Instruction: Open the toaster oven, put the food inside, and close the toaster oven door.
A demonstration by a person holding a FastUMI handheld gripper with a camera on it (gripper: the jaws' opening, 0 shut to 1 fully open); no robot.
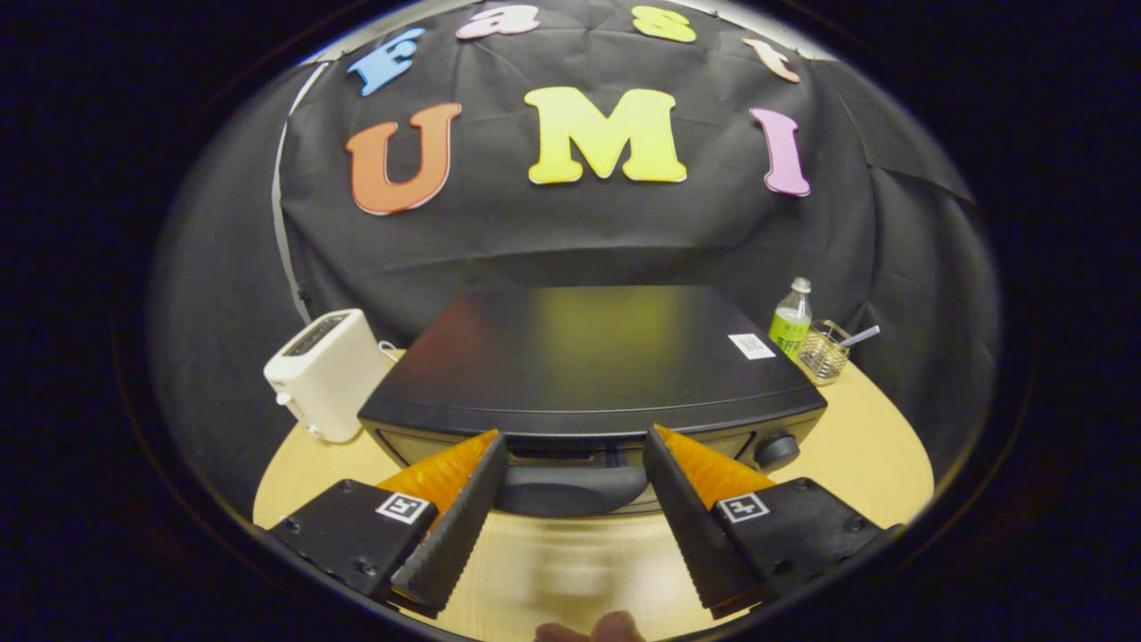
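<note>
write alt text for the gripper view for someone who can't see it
The open claw hovers at the front of a closed black toaster oven on a wooden table, its fingers either side of the door handle without gripping it. A white toaster stands to the oven's left; a green bottle and wire basket to its right.

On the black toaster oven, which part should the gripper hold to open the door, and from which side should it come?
Probably the door handle, the wide bar along the top front edge of the toaster oven. Coming from above and in front suits it, because the bar lies crosswise between the open fingers of the gripper, which do not press on it yet.
</note>
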